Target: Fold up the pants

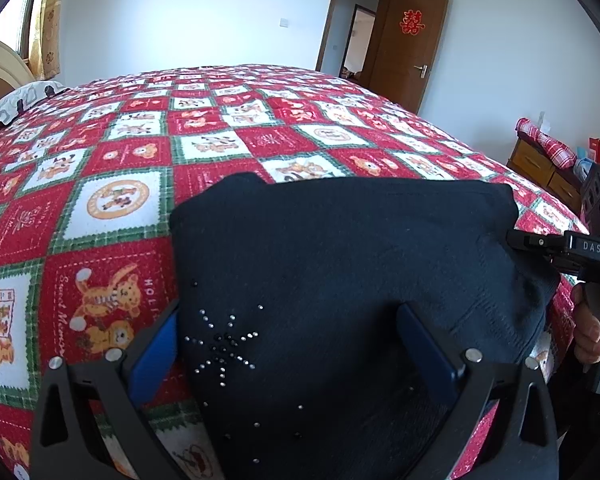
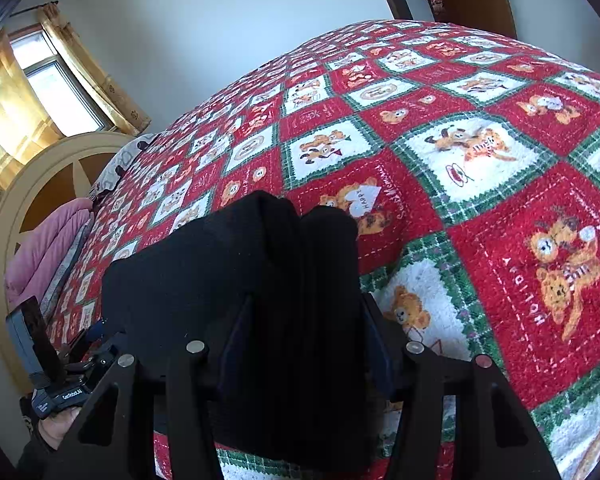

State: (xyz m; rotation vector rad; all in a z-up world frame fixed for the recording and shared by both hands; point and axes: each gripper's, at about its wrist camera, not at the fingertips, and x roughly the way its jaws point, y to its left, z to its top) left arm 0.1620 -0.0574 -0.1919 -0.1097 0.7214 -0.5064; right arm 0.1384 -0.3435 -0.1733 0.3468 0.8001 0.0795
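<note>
The dark navy pants lie folded into a thick rectangle on the near part of the bed; a star of small rhinestones shows on the top layer. My left gripper is open and straddles their near left corner: one blue pad lies beside the cloth's left edge, the other rests on top of the cloth. In the right wrist view the pants look black. Their stacked right edge fills the gap between the pads of my right gripper, which is shut on it. The right gripper also shows at the pants' right edge, held by a hand.
A red, white and green checked quilt with bear prints covers the whole bed. A pillow and a curved headboard lie at the far left, with a pink blanket beside them. A wooden dresser and an open door stand to the right.
</note>
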